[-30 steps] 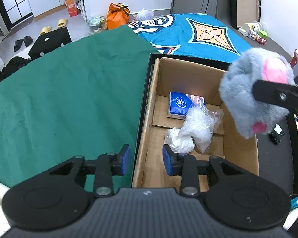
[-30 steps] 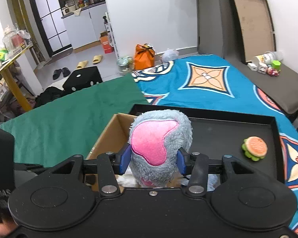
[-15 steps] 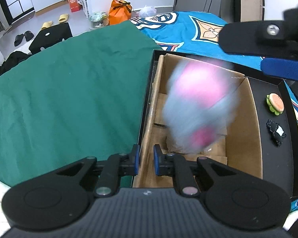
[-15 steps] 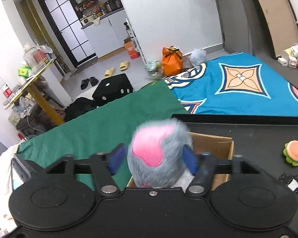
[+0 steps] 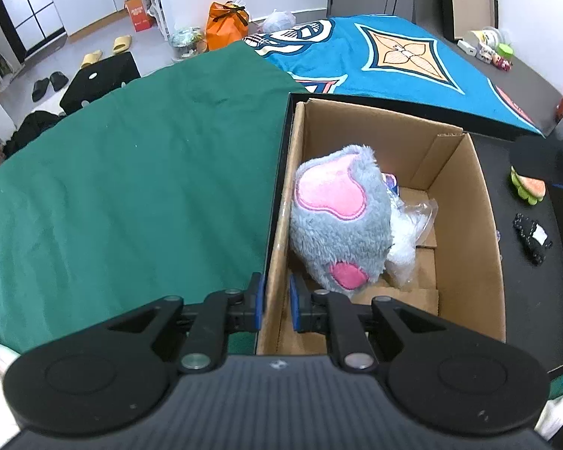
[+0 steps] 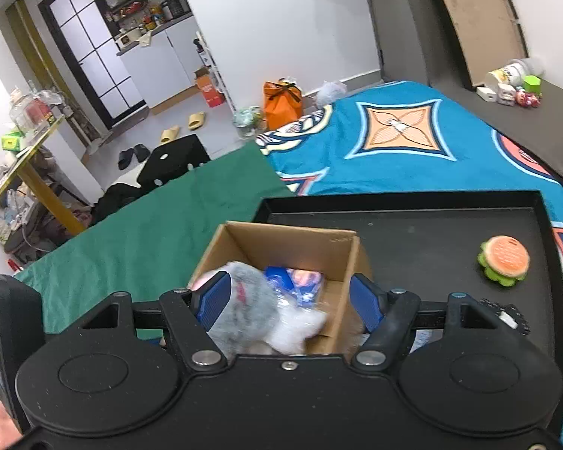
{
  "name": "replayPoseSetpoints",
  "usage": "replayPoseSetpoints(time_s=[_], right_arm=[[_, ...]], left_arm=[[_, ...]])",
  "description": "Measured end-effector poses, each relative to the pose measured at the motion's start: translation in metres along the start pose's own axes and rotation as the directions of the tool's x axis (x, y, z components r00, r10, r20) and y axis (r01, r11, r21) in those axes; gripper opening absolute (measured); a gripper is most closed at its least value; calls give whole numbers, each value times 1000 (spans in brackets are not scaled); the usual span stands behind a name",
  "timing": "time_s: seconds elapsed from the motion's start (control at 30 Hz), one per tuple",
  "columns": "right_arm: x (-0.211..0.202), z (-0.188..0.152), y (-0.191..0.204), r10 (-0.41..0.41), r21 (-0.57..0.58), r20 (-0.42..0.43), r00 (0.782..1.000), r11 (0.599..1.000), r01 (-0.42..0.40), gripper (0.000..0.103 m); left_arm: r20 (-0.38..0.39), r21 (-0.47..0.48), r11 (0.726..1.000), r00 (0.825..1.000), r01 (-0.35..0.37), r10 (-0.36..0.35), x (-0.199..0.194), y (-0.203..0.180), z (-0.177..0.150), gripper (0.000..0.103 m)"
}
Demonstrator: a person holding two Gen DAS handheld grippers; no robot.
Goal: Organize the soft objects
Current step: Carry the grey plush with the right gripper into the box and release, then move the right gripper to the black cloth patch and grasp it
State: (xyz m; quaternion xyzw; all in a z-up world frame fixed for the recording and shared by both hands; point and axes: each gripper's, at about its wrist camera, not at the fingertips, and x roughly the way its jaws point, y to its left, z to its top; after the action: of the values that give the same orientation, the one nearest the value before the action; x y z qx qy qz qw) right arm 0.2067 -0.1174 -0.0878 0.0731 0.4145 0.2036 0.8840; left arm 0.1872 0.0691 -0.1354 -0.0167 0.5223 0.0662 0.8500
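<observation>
A grey plush paw with pink pads (image 5: 337, 225) lies inside the open cardboard box (image 5: 469, 225), against its left wall. My left gripper (image 5: 276, 302) is shut on that left wall near the front corner, one pad outside and one inside. In the right wrist view my right gripper (image 6: 287, 300) hangs open above the box (image 6: 292, 236), nothing pressed between its pads; the plush (image 6: 244, 307) shows below it, blurred. A blue tissue pack (image 6: 300, 281) and a crumpled clear plastic bag (image 5: 413, 232) lie beside the plush in the box.
The box stands at the left end of a black tray (image 6: 431, 225). A burger toy (image 6: 503, 260) and a small black object (image 5: 531, 232) lie on the tray to the right. Green cloth (image 5: 131, 187) covers the surface to the left, a blue patterned cover (image 6: 413, 150) lies behind.
The right gripper opened and let go of the plush, which dropped into the box. The left gripper closed onto the box's left wall.
</observation>
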Motion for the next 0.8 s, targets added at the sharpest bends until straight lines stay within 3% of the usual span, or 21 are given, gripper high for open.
replayPoseSetpoints(time_s=[0.5, 0.8], right_arm=[[-4, -15, -49, -19, 5, -12, 1000, 1000, 19, 70], [-1, -30, -88, -32, 15, -35, 999, 999, 32, 69]], left_arm=[[-21, 73, 993, 995, -92, 94, 2, -21, 2, 18], [-34, 126, 982, 989, -141, 146, 6, -36, 4, 32]])
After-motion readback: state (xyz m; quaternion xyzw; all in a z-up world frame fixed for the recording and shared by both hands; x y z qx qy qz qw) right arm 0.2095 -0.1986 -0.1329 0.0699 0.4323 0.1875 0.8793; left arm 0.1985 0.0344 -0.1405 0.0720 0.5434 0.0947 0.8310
